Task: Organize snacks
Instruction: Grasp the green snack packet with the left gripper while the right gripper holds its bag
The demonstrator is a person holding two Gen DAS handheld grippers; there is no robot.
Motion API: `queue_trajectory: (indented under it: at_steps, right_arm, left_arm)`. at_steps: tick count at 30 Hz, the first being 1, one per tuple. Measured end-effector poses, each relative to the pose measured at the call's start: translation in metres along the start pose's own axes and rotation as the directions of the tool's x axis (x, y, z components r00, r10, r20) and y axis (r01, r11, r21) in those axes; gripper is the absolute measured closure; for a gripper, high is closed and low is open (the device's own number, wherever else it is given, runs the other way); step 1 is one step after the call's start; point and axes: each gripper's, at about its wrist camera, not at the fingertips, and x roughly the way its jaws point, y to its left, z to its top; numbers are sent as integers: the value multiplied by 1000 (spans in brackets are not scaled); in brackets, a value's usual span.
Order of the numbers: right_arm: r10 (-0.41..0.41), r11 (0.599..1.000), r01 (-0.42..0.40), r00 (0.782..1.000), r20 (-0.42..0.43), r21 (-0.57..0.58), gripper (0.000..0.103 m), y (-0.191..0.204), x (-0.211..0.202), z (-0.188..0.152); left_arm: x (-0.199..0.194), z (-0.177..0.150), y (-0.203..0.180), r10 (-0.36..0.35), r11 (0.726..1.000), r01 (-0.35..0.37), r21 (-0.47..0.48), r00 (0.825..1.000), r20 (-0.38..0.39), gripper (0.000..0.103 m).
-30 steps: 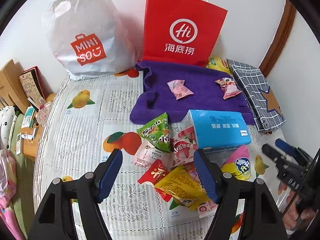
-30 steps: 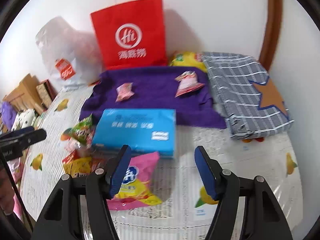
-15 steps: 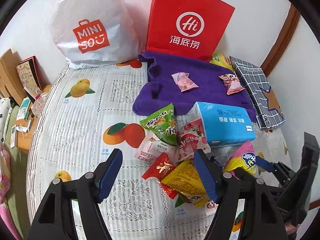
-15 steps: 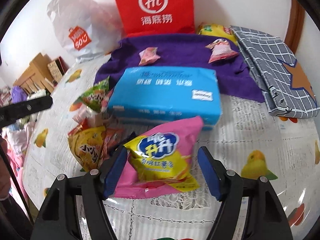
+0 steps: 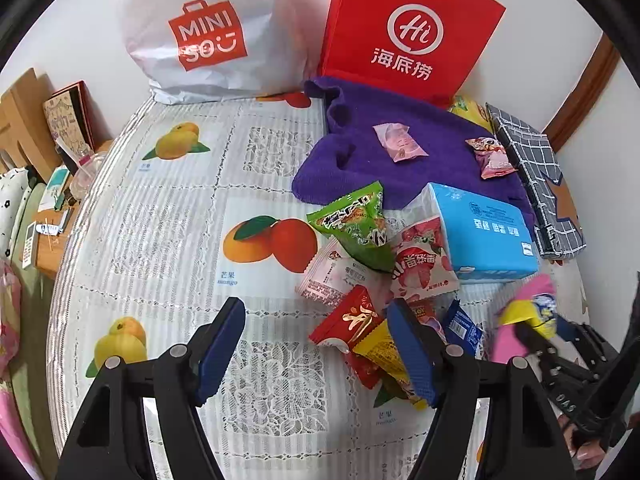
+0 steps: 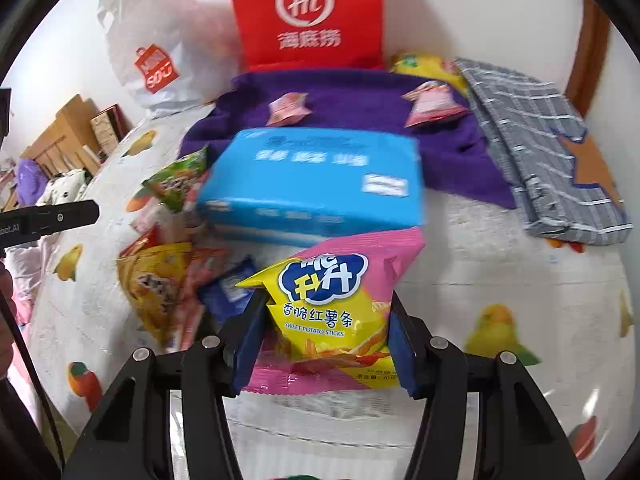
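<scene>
While the left gripper (image 5: 316,346) hangs open over bare tablecloth (image 5: 168,232) beside the snack pile (image 5: 368,264), the right gripper (image 6: 326,330) has just closed on the sweet potato sticks bag (image 6: 332,304) near the table's front edge.

1. I see a tablecloth (image 5: 168,216) of ribbed, lace-patterned plastic, slightly shiny.
2. Purple towel (image 5: 360,156): soft cloth, fuzzy, matt.
3. Pink-and-yellow sweet potato stick bag (image 6: 332,304): glossy plastic film, crinkled.
4. Green snack packet (image 5: 356,224) and red packet (image 5: 348,320): shiny foil-like film.
5. Blue tissue pack (image 5: 488,236): smooth plastic wrap, low sheen.
6. Red bag (image 5: 408,32): stiff, smooth paper, near matt.
7. White bag (image 5: 208,32): thin plastic, wrinkled, soft gloss.
8. Grey checked cloth (image 6: 536,140): woven fabric, matt.
9. Right gripper (image 6: 326,338): matt black plastic arms, blue pads, metal screw heads.
10. Door trim (image 5: 584,84): brown varnished wood.
</scene>
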Motion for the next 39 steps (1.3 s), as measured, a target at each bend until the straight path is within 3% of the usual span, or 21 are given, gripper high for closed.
queue_trajectory:
  at_steps: [7, 15, 25, 33, 39]
  right_arm:
    - [-80, 996, 79, 997, 12, 52, 47, -39, -4, 2]
    - [-87, 991, 87, 996, -1, 103, 47, -64, 4, 7]
    - [-91, 990, 93, 996, -22, 109, 47, -71, 18, 10]
    - [-85, 993, 87, 996, -26, 83, 46, -71, 23, 12]
    - [-71, 996, 73, 997, -32, 48, 44, -68, 21, 7]
  left_arm:
    - [12, 12, -11, -5, 1000, 5, 8, 1000, -9, 31]
    - [27, 30, -24, -21, 999, 22, 29, 1000, -13, 31]
    - [46, 51, -27, -12, 999, 13, 33, 1000, -27, 31]
    - [78, 56, -23, -8, 1000, 9, 17, 996, -92, 32]
    - [96, 57, -22, -53, 999, 53, 0, 990, -128, 32]
